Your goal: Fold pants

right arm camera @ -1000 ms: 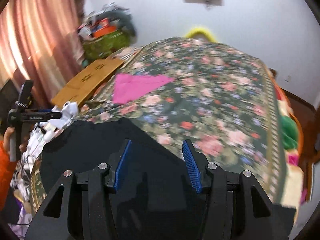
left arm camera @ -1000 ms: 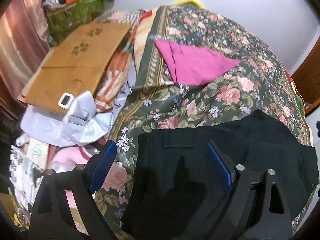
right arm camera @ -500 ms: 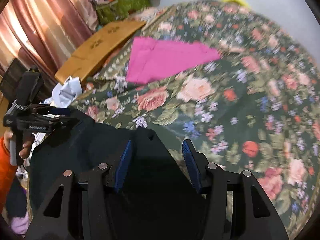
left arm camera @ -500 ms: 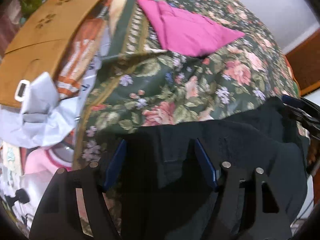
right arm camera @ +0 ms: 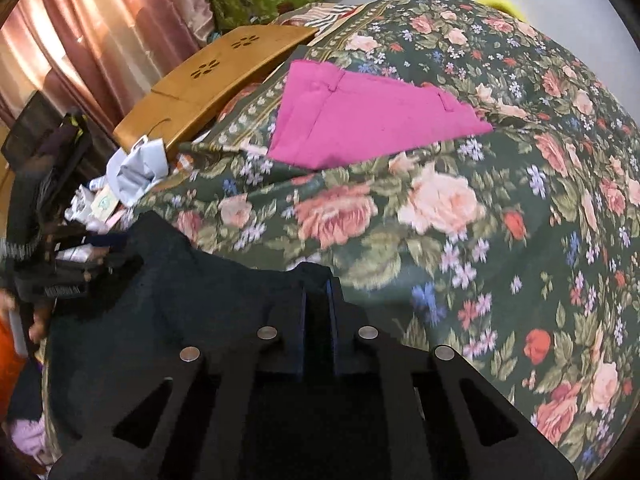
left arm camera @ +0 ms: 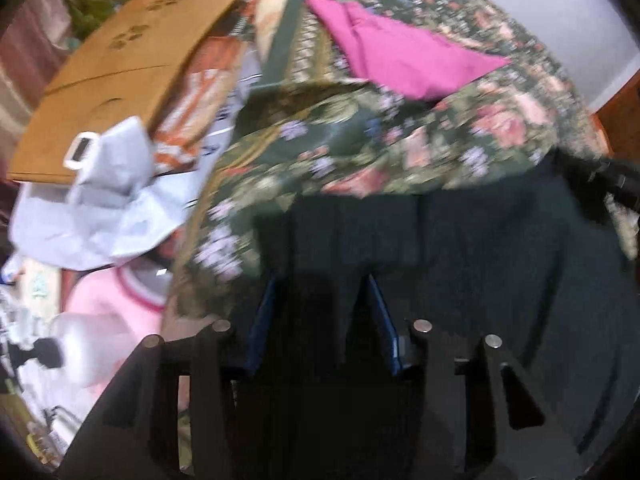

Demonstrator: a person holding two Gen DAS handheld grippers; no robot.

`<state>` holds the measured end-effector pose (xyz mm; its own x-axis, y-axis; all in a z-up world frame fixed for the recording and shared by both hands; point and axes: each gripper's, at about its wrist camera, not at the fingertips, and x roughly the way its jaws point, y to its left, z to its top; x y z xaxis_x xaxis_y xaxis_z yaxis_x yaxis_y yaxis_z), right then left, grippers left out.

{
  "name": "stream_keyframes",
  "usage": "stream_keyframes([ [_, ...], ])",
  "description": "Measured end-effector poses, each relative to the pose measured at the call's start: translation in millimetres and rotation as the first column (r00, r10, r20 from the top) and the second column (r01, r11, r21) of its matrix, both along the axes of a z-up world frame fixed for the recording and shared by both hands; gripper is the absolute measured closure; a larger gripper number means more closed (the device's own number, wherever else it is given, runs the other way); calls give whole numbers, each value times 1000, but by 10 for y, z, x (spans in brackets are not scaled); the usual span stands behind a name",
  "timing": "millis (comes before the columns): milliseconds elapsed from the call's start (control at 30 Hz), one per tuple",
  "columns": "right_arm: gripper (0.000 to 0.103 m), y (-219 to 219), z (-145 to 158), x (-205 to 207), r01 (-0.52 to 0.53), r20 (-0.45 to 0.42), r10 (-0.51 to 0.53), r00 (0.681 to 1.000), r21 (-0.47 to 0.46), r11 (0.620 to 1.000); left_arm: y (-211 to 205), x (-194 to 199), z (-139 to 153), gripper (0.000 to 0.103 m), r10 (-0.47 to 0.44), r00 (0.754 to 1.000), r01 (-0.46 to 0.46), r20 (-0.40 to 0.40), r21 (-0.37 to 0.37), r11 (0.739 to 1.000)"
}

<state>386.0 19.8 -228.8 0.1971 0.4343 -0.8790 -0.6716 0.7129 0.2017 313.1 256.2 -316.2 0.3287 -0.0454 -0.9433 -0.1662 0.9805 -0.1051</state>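
1. Now your black pants [right arm camera: 168,304] lie on the floral bedspread [right arm camera: 440,208], near its front edge.
2. Your right gripper [right arm camera: 318,300] is clenched on their far edge.
3. Your left gripper [left arm camera: 322,304] has been closing, cloth between its jaws, not yet pinched.

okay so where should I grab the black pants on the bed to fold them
Take the black pants along the far edge lying flat on the floral bedspread, one gripper near each corner, coming down from above. The right gripper is already shut there; the left gripper has been closing over it.

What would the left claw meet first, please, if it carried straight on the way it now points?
Most likely the black pants: the left claw points down at them with dark fabric between its closing jaws, though blur hides contact.
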Motion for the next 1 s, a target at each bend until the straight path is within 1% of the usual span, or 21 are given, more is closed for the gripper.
stream_keyframes([
  [67, 94, 47, -3, -10, -5, 7, 5, 1000, -22, 1000, 23, -60, 13, 56, 5, 1000, -5, -2, 5, 1000],
  [167, 86, -18, 110, -73, 8, 24, -7, 1000, -13, 1000, 28, -114, 113, 56, 14, 1000, -14, 0, 31, 999],
  [200, 85, -52, 154, -101, 13, 35, -13, 999, -9, 1000, 26, -132, 163, 56, 17, 1000, -17, 6, 42, 999],
  [267, 85, -164, 316, -202, 20, 74, -20, 997, 5, 1000, 23, -220, 329, 56, 31, 999, -33, 43, 54, 998],
  [333, 81, -304, 498, -347, 18, 123, -20, 992, 15, 1000, 51, -311, 493, 55, 53, 995, -57, 79, 38, 998],
  [367, 78, -366, 572, -412, 17, 144, -19, 989, 18, 1000, 63, -364, 562, 51, 64, 994, -67, 91, 25, 997],
  [400, 75, -416, 627, -470, 15, 159, -18, 987, 21, 1000, 76, -391, 614, 41, 75, 992, -77, 102, 8, 997],
  [467, 71, -543, 745, -628, 10, 187, -14, 982, 20, 1000, 90, -494, 729, 29, 109, 986, -108, 128, -15, 994],
  [500, 70, -608, 793, -710, 10, 198, -14, 980, 18, 1000, 93, -547, 787, 27, 121, 983, -119, 141, -26, 993],
  [567, 69, -720, 865, -851, 18, 214, -22, 977, 23, 1000, 76, -652, 863, 27, 133, 980, -128, 147, -41, 991],
  [667, 67, -861, 954, -1080, 31, 232, -40, 972, 40, 999, 13, -805, 916, 27, 138, 979, -130, 149, -67, 989],
  [767, 61, -978, 998, -1307, 43, 248, -59, 967, 67, 997, -68, -960, 926, 27, 132, 980, -121, 147, -84, 989],
  [833, 60, -1025, 998, -1448, 45, 252, -63, 966, 79, 996, -114, -1068, 905, 27, 130, 982, -117, 138, -101, 988],
  [933, 60, -1055, 939, -1634, 36, 228, -57, 972, 93, 995, -167, -1189, 822, 27, 135, 984, -117, 114, -157, 981],
  [1000, 59, -1035, 865, -1748, 25, 207, -43, 977, 89, 996, -187, -1250, 739, 27, 157, 983, -135, 96, -200, 971],
])
